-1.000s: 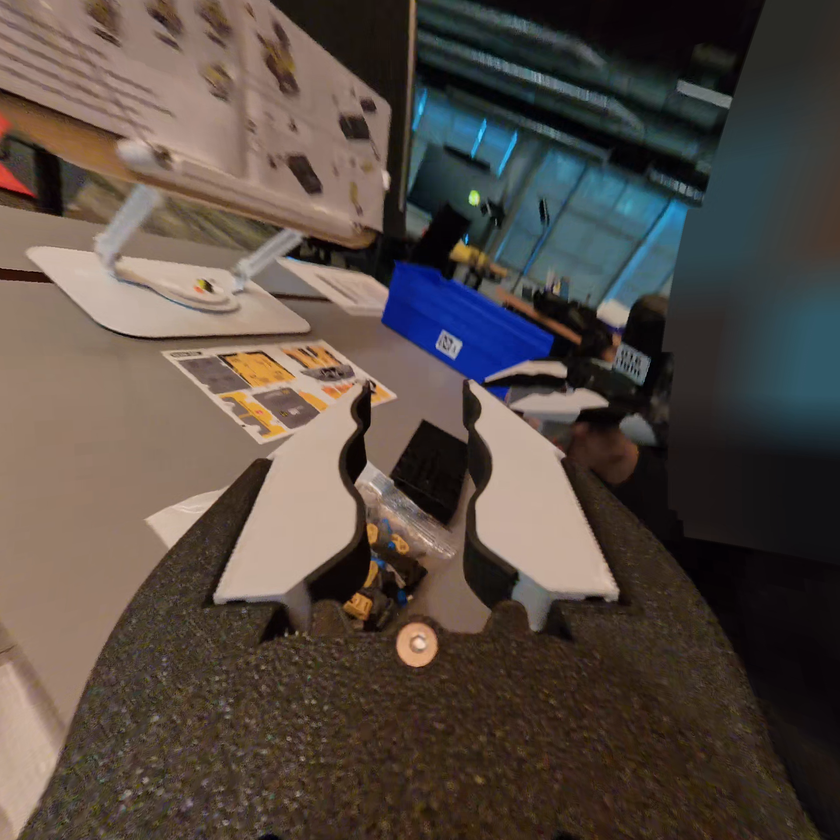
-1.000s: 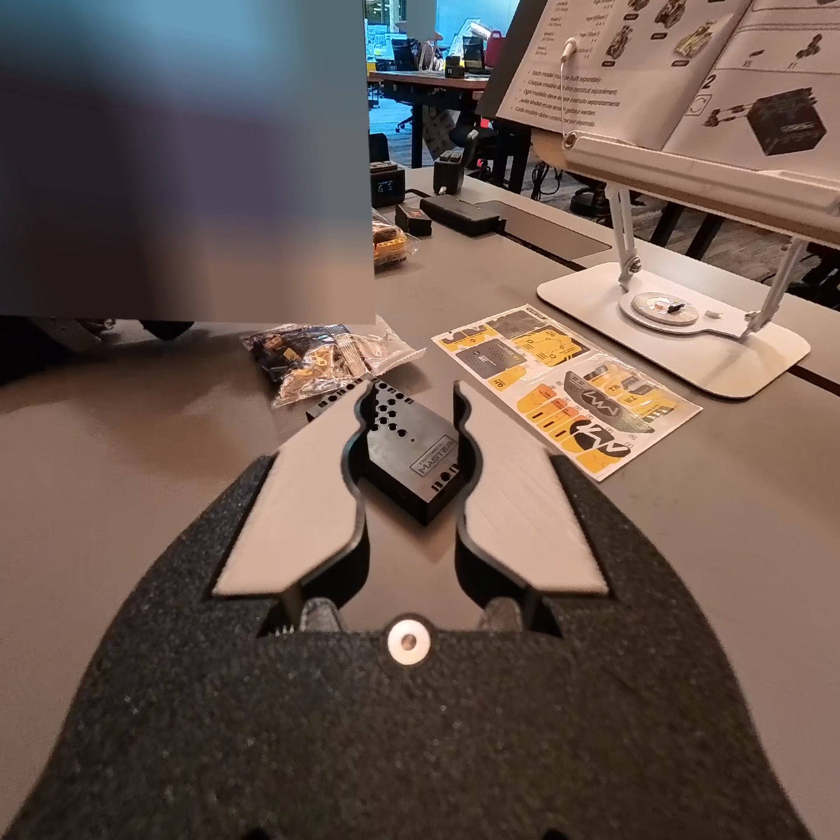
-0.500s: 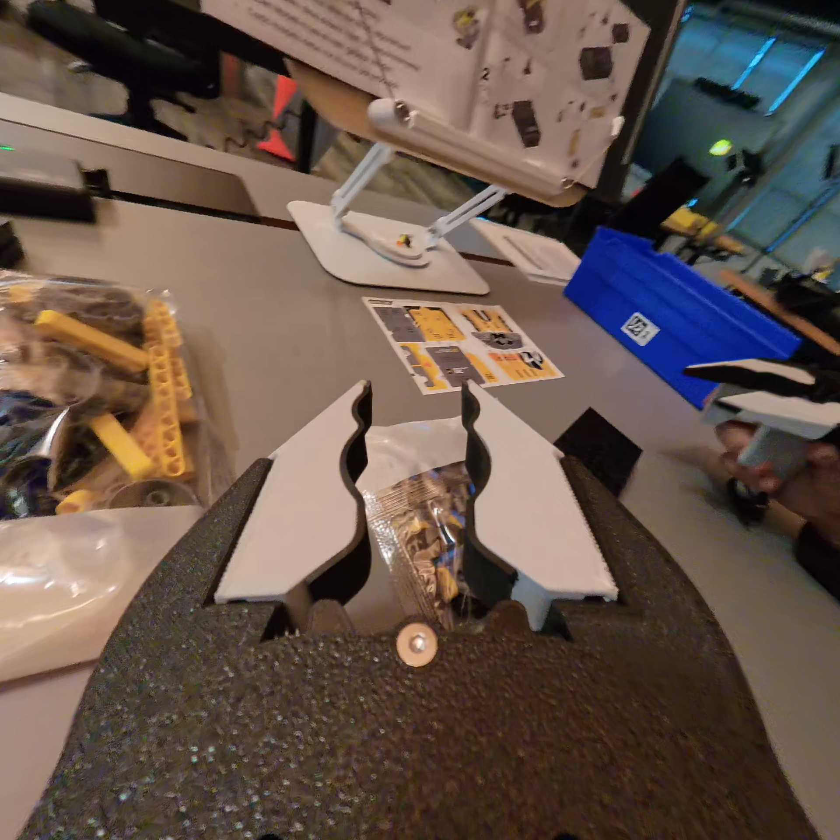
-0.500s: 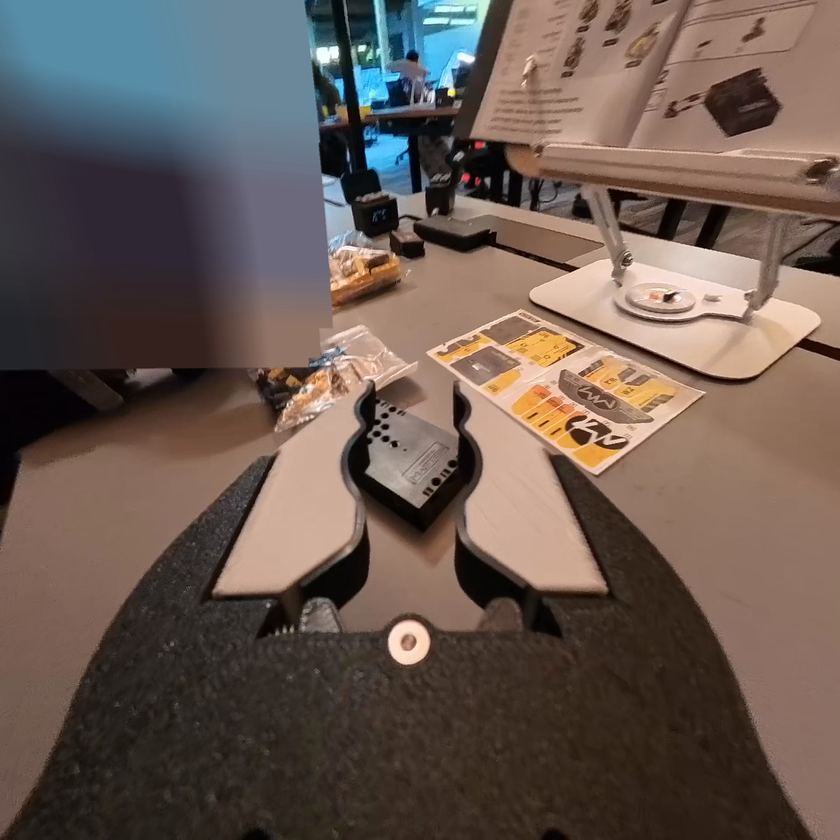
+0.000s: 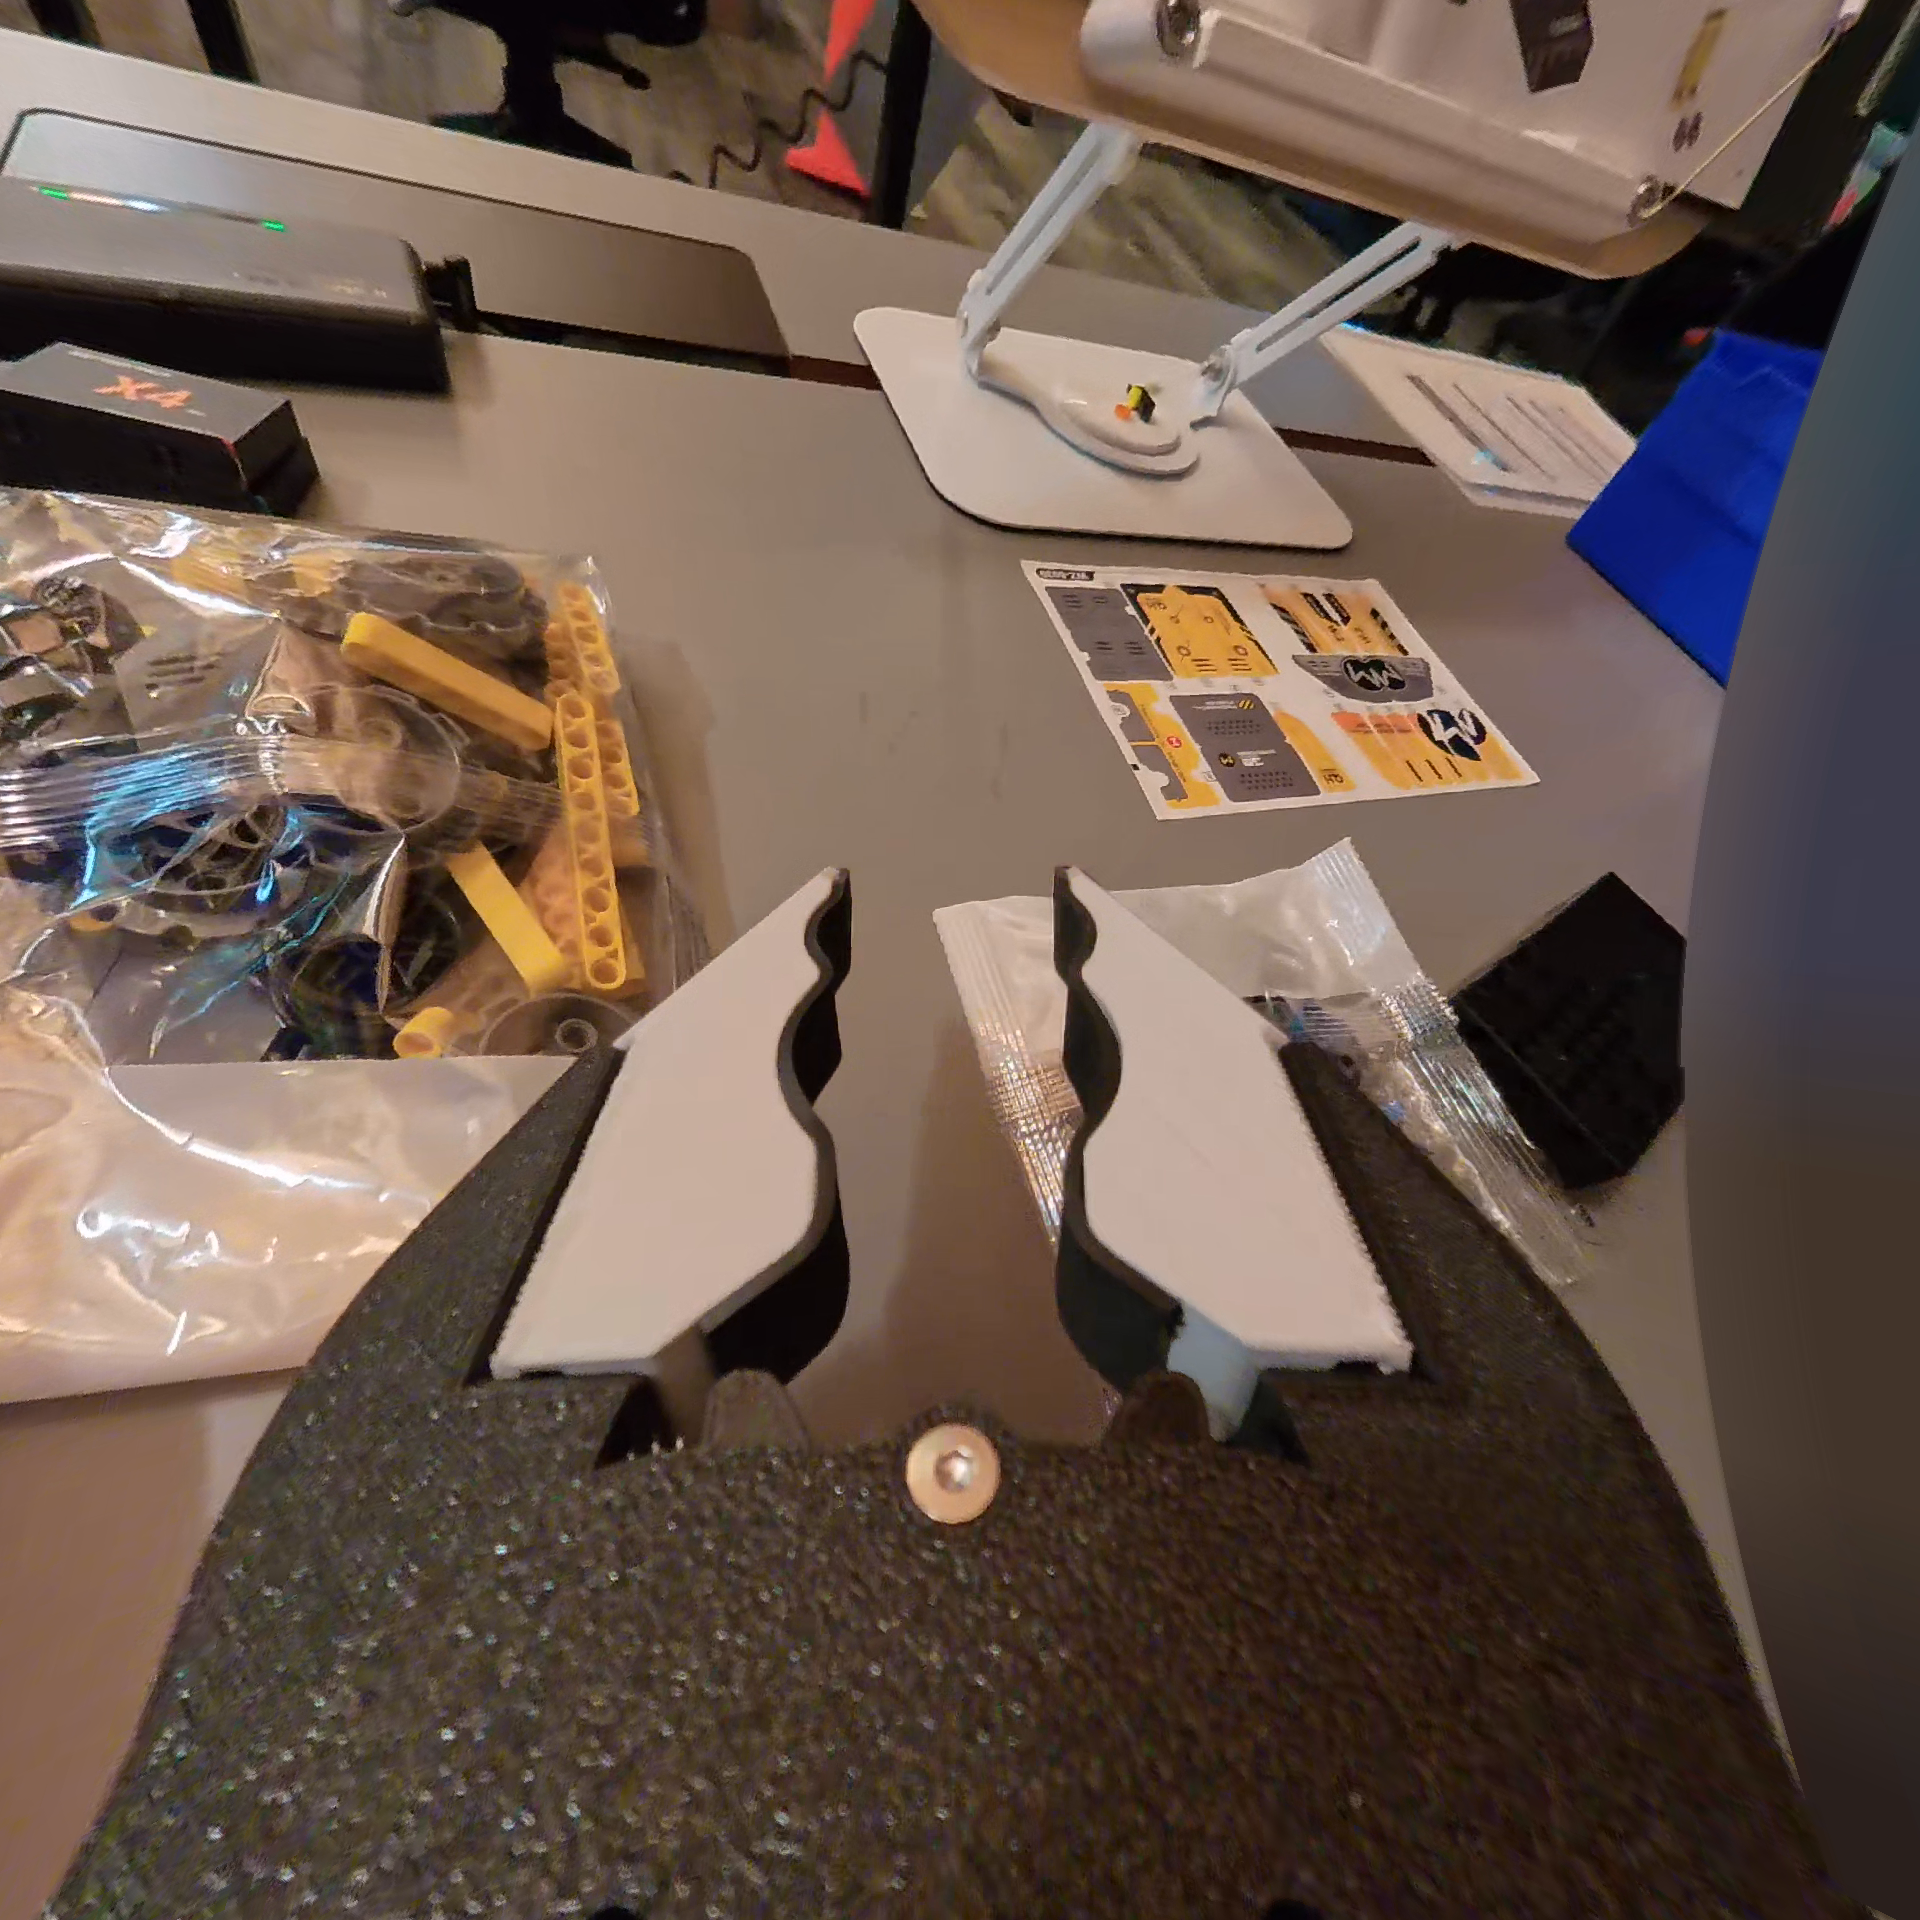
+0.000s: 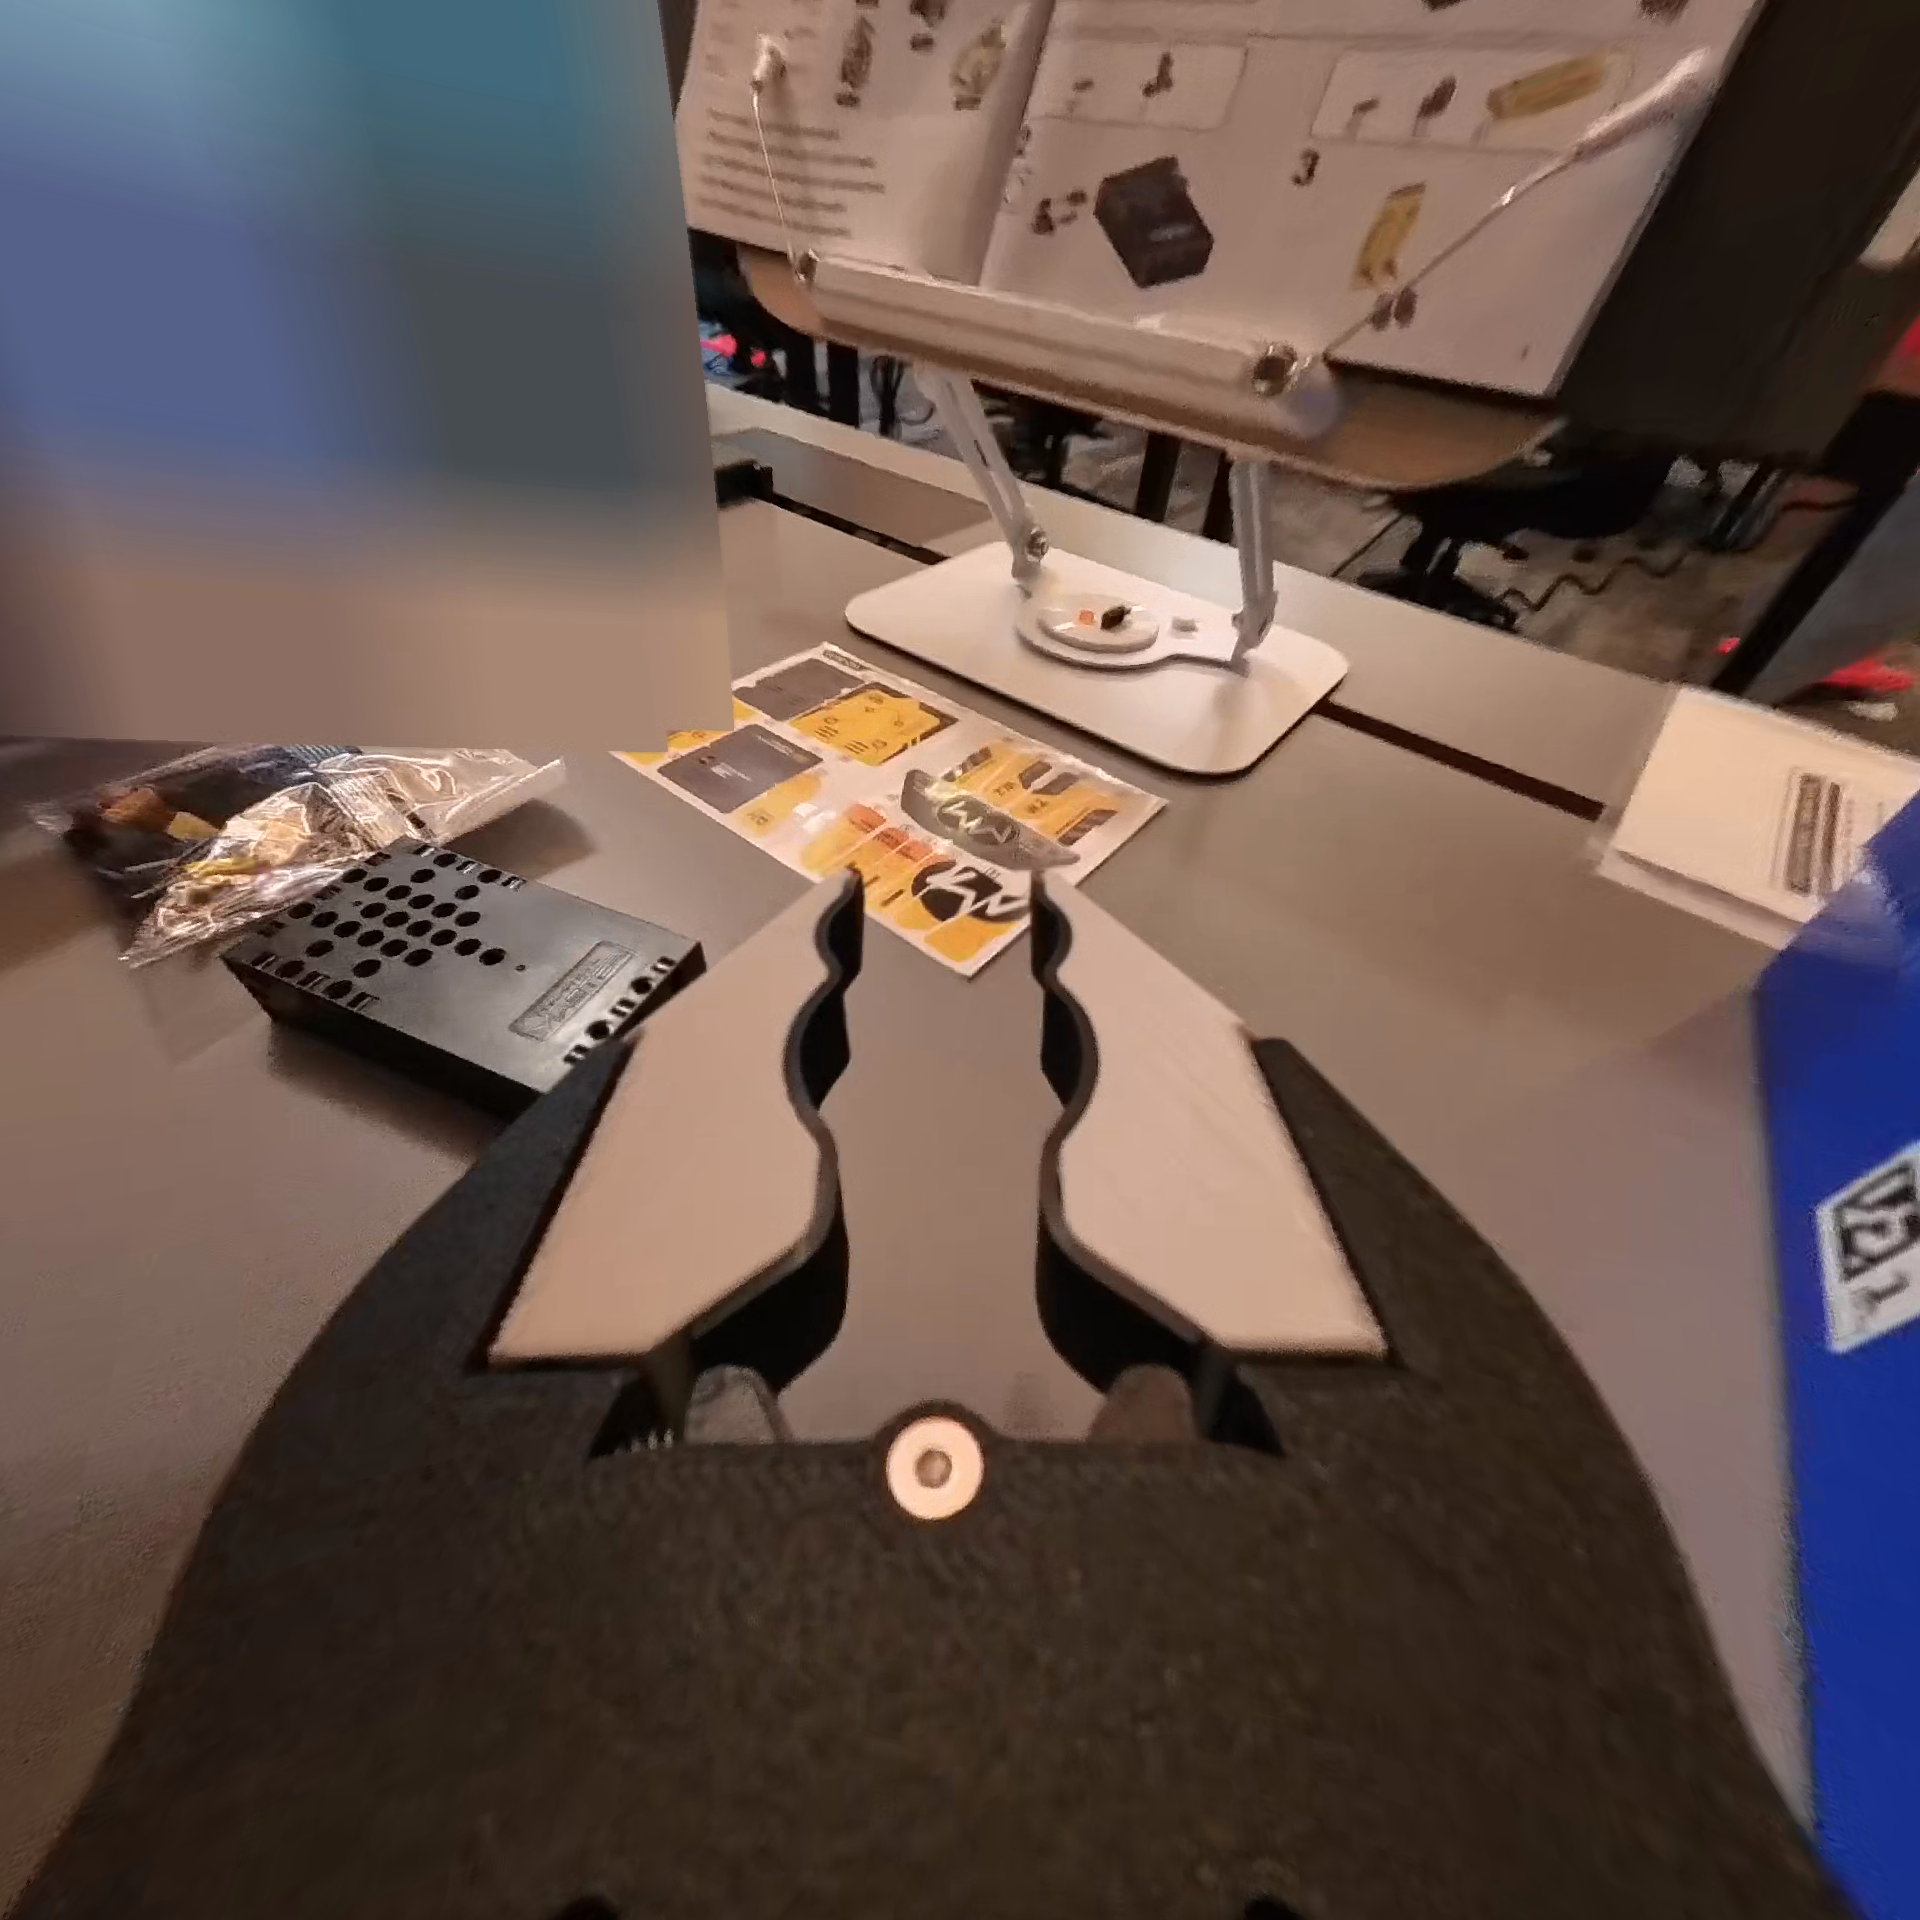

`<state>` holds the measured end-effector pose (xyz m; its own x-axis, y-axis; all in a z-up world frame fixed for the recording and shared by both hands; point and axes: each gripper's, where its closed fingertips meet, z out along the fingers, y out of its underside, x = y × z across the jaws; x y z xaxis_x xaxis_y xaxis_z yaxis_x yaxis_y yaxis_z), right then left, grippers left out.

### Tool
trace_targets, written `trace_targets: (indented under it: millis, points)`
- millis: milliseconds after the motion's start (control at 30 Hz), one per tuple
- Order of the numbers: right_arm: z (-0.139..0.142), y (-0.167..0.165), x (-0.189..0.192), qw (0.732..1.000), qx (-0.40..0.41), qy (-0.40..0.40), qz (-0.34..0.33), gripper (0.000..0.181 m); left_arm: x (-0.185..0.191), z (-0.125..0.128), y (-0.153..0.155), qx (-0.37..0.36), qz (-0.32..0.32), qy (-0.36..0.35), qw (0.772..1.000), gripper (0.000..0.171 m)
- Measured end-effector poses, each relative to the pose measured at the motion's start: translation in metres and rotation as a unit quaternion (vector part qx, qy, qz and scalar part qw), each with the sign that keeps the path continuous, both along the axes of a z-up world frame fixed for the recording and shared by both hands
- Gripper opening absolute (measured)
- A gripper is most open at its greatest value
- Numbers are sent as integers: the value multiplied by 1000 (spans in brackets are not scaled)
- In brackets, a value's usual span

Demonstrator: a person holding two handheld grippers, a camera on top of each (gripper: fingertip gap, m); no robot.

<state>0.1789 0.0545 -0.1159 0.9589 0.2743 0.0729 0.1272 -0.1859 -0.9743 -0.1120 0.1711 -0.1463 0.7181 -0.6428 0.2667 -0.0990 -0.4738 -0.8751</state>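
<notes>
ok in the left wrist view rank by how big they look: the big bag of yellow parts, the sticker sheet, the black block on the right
1. big bag of yellow parts, clearly largest.
2. sticker sheet.
3. black block, though it sits nearer the camera and is cut off by a blurred patch, so its place against the sheet is unsure.

Lettering on small black box (image 5: 145, 426), unquoted.

Open-plan office or lab workspace: grey bench (image 5: 831, 644) with bagged building parts (image 5: 312, 810), instruction booklet (image 6: 1143, 156) on a stand (image 6: 1091, 665), blue bin (image 6: 1849, 1195), desks and chairs behind.
</notes>
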Motion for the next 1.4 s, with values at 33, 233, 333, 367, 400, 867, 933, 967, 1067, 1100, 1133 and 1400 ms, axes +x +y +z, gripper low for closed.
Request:
trace_targets:
  millis: [33, 233, 333, 367, 400, 867, 933, 967, 1067, 1100, 1133, 1400]
  points:
    - [-3, 2, 0, 1000, -11, 10, 4, 32, 1, 0, -1, 1, -3, 3, 1000, 38]
    - [-6, 7, 16, 992, -38, 121, 6, 32, 3, -3, -1, -5, -9, 7, 1000, 38]
    - [-2, 7, 23, 985, -34, 169, 3, 32, 2, -3, -1, -9, -6, 2, 1000, 38]
    - [-2, 7, 24, 984, -33, 175, 2, 32, 2, -3, -1, -10, -6, 2, 1000, 38]
    - [-2, 7, 24, 984, -33, 174, 2, 32, 2, -3, -1, -10, -6, 4, 1000, 38]
    - [-10, 7, 0, 996, -48, 75, 24, 32, 4, -7, 0, -16, -6, 15, 1000, 38]
    - [-11, 7, 1, 996, -48, 77, 23, 32, 3, -7, 0, -17, -6, 14, 1000, 38]
    - [-10, 7, 1, 995, -49, 78, 23, 32, 4, -7, 0, -18, -6, 14, 1000, 38]
    - [-11, 7, 1, 995, -49, 78, 24, 32, 4, -8, 0, -18, -6, 15, 1000, 38]
    - [-11, 8, 1, 995, -50, 78, 24, 32, 4, -8, 0, -18, -7, 16, 1000, 38]
    - [-11, 8, 0, 995, -51, 77, 24, 32, 4, -8, 0, -19, -7, 16, 1000, 38]
    - [-12, 8, 0, 996, -52, 75, 25, 32, 4, -9, 0, -21, -7, 18, 1000, 38]
